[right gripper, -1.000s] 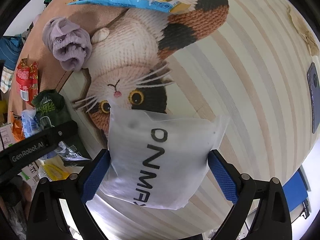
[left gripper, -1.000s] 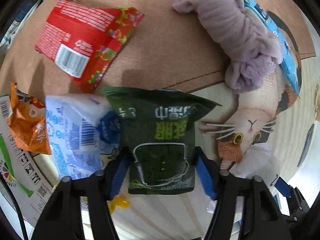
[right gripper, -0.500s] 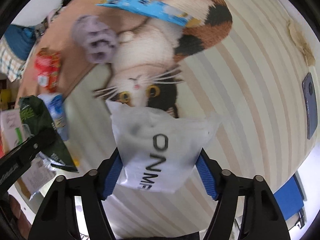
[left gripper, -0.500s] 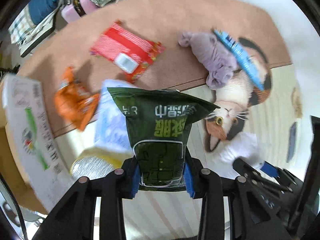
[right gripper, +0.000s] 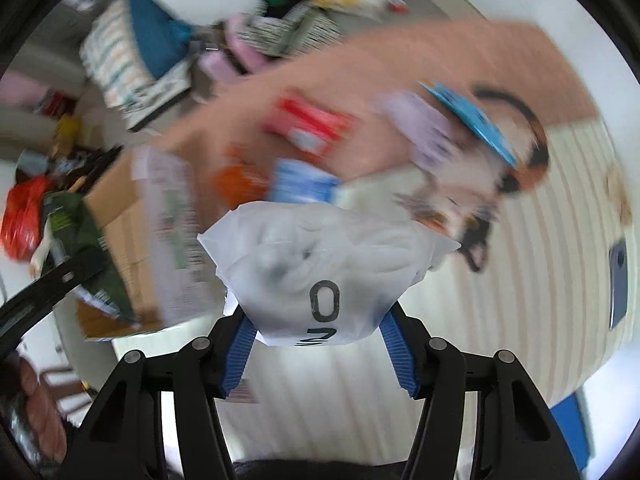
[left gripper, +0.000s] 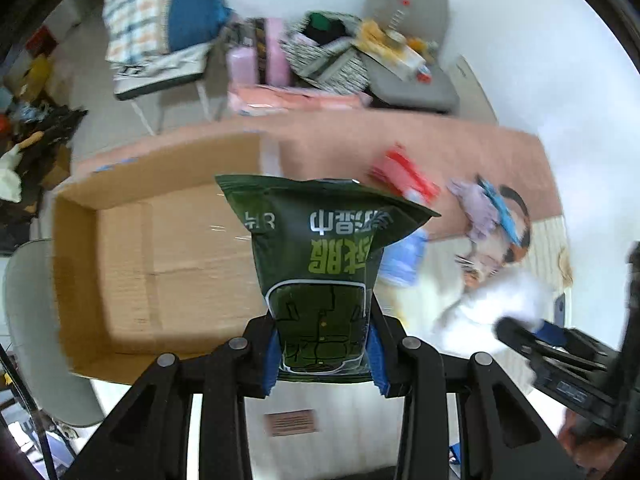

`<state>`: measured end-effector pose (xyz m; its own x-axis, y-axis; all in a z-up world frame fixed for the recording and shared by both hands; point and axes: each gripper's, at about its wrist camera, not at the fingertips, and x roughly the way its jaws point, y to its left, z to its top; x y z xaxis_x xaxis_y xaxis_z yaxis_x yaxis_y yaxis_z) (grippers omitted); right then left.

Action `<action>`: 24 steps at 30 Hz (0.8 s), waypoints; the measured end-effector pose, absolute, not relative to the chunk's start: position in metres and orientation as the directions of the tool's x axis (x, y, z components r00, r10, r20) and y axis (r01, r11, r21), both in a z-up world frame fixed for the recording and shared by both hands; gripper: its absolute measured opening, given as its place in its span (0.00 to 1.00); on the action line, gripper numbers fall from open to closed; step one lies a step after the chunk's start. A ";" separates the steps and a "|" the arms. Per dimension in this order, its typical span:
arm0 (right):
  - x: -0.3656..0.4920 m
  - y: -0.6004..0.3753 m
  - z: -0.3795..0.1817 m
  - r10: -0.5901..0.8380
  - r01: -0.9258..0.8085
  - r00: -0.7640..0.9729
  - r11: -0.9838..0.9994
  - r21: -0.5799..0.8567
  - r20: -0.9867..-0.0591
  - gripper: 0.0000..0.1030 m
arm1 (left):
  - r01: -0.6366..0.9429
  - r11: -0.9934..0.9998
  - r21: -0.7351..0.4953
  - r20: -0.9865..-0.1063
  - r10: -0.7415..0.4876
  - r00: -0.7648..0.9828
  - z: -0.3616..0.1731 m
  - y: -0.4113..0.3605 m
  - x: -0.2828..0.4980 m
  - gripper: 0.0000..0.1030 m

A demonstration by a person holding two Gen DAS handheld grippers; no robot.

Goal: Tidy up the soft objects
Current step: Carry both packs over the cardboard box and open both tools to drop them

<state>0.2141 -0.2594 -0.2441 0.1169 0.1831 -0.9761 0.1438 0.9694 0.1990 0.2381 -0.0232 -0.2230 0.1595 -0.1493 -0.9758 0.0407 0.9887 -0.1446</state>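
Observation:
My left gripper (left gripper: 323, 354) is shut on a dark green snack bag (left gripper: 320, 264) and holds it in the air above the edge of an open cardboard box (left gripper: 160, 264). My right gripper (right gripper: 320, 354) is shut on a white plastic pouch (right gripper: 320, 268) with black letters, also lifted off the floor. That pouch and the right gripper show blurred at the right of the left wrist view (left gripper: 500, 312). The green bag shows at the left of the right wrist view (right gripper: 80, 248). On the rug lie a red packet (left gripper: 404, 180), a lilac plush (left gripper: 476, 208) and a blue packet (left gripper: 504, 216).
A cat-shaped mat (right gripper: 500, 184) lies on the striped rug (right gripper: 540, 320). A light blue bag (right gripper: 300, 184) and an orange bag (right gripper: 236, 180) lie near the box. A phone (right gripper: 618, 280) lies at the right. Cluttered chairs (left gripper: 400, 52) stand behind.
Both grippers have lifted their bags well off the floor and swung left, so the open cardboard box has come into view. The views are blurred by the motion.

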 end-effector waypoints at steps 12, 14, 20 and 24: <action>0.281 -0.014 -0.239 0.180 -0.195 0.000 0.965 0.177 -0.984 0.60 | -0.119 0.988 -0.097 -0.991 -0.086 0.101 -0.266 0.139 0.265 0.32; 0.293 0.013 -0.258 0.151 -0.214 -0.052 0.964 0.158 -0.987 0.60 | -0.131 0.986 -0.105 -0.993 -0.098 0.059 -0.286 0.153 0.274 0.32; 0.334 0.064 -0.335 0.044 -0.229 -0.185 0.970 0.087 -0.982 0.60 | -0.143 0.977 -0.156 -0.983 -0.168 -0.077 -0.351 0.170 0.308 0.32; 0.356 0.082 -0.370 -0.014 -0.238 -0.229 0.970 0.043 -0.973 0.60 | -0.138 0.974 -0.178 -0.969 -0.198 -0.147 -0.386 0.171 0.329 0.32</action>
<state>0.3559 0.0822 -0.3701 -0.2287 -0.0135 -0.9734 -0.2383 0.9703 0.0425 0.3288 0.1713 -0.3863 -0.1467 -0.1977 -0.9692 -0.1381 0.9743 -0.1778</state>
